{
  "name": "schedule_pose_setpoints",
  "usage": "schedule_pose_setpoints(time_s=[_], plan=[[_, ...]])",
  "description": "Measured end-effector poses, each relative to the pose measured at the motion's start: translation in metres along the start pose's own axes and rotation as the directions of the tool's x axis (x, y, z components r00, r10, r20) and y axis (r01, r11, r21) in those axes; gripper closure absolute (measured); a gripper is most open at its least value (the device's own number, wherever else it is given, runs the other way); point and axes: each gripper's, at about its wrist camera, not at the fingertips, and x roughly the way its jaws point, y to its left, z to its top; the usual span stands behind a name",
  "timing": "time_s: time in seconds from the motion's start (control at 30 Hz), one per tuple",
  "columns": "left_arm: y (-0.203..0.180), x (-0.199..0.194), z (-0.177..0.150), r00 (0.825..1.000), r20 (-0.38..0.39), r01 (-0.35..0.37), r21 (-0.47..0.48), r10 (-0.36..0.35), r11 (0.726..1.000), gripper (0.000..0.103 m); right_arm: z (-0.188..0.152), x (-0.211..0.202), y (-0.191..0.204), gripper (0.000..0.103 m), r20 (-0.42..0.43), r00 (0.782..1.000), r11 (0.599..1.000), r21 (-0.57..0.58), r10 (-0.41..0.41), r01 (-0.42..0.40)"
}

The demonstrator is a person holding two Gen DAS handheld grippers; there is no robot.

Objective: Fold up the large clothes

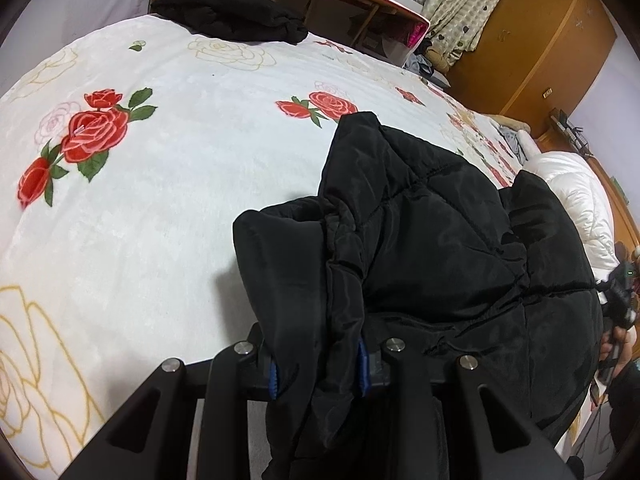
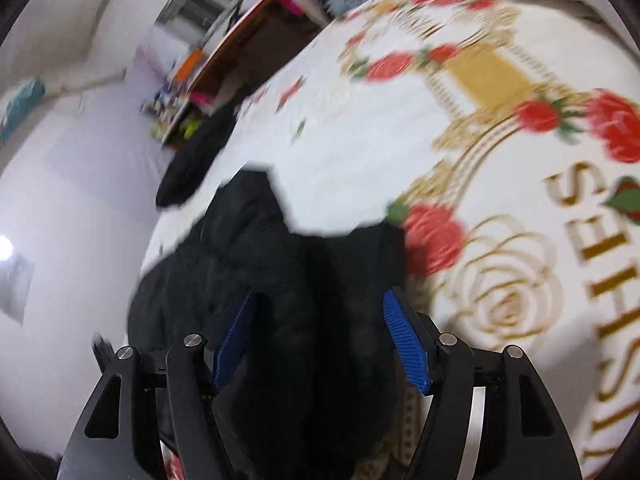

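My left gripper clamped on bunched edge of black padded jacket, jacket spreading toward 2 o'clock over rose-print blanket; my right gripper blurred, blue pads apart, jacket fabric between them; second black garment at 11 o'clock

Black jacket; white bedspread, red roses.
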Motion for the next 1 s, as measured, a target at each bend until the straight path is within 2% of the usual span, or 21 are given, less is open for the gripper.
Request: schedule_pose_setpoints(time_s=[0.1, 0.17, 0.3, 0.4, 0.5, 0.53, 0.57, 0.63, 0.7, 0.73, 0.77, 0.8, 0.87, 1.0], plan=[[0.004, 0.001, 0.000, 1.000, -0.007, 0.004, 0.002, -0.004, 1.000, 0.073, 0.003, 0.029, 0.002, 0.019, -0.033, 0.998, 0.998, -0.007, -0.062, 0.062], [0.004, 0.001, 0.002, 1.000, -0.013, 0.005, 0.009, -0.005, 1.000, 0.073, 0.007, 0.037, -0.003, 0.015, -0.040, 0.995, 0.996, 0.015, -0.091, 0.092], [0.005, 0.003, 0.002, 1.000, -0.013, 0.011, 0.005, -0.010, 1.000, 0.072, 0.007, 0.049, -0.009, 0.015, -0.082, 0.989, 0.992, 0.018, -0.121, 0.122], [0.006, 0.002, 0.001, 1.000, -0.013, 0.017, 0.001, -0.017, 1.000, 0.071, 0.008, 0.050, -0.023, 0.011, -0.078, 0.993, 0.995, 0.048, -0.088, 0.092], [0.007, 0.003, 0.001, 1.000, -0.017, 0.019, 0.010, -0.018, 1.000, 0.071, 0.010, 0.031, -0.034, 0.011, 0.007, 1.000, 0.995, 0.094, -0.022, 0.021], [0.007, 0.003, 0.002, 1.000, -0.019, 0.020, 0.011, -0.020, 1.000, 0.071, 0.009, 0.030, -0.038, 0.010, 0.012, 1.000, 0.994, 0.108, -0.001, 0.000], [0.008, 0.004, 0.002, 1.000, -0.019, 0.021, 0.010, -0.021, 1.000, 0.071, 0.007, 0.030, -0.044, 0.010, 0.004, 1.000, 0.992, 0.128, 0.024, -0.024], [0.008, 0.005, 0.002, 1.000, -0.017, 0.019, 0.010, -0.019, 1.000, 0.070, 0.003, 0.044, -0.050, 0.009, -0.063, 0.998, 0.988, 0.154, 0.029, -0.019], [0.007, 0.005, 0.001, 1.000, -0.015, 0.015, 0.007, -0.015, 1.000, 0.070, 0.003, 0.053, -0.046, 0.007, -0.080, 0.997, 0.990, 0.144, 0.012, -0.001], [0.007, 0.006, 0.000, 1.000, -0.015, 0.014, 0.005, -0.014, 1.000, 0.070, 0.005, 0.056, -0.041, 0.009, -0.101, 0.995, 0.992, 0.129, 0.001, 0.012], [0.007, 0.006, 0.000, 1.000, -0.015, 0.015, 0.005, -0.015, 1.000, 0.070, 0.008, 0.059, -0.036, 0.036, -0.131, 0.991, 0.993, 0.114, 0.020, -0.005], [0.007, 0.006, 0.001, 1.000, -0.016, 0.014, 0.006, -0.014, 1.000, 0.070, 0.010, 0.058, -0.028, 0.052, -0.136, 0.991, 0.996, 0.086, 0.016, -0.004], [0.005, 0.005, 0.001, 1.000, -0.021, 0.009, 0.007, -0.009, 1.000, 0.070, 0.013, 0.053, -0.010, 0.070, -0.126, 0.992, 1.000, 0.005, -0.028, 0.029], [0.002, 0.000, 0.005, 1.000, -0.029, -0.001, 0.015, 0.001, 1.000, 0.071, 0.010, 0.033, 0.009, 0.080, -0.073, 0.996, 0.999, -0.019, -0.052, 0.051]])
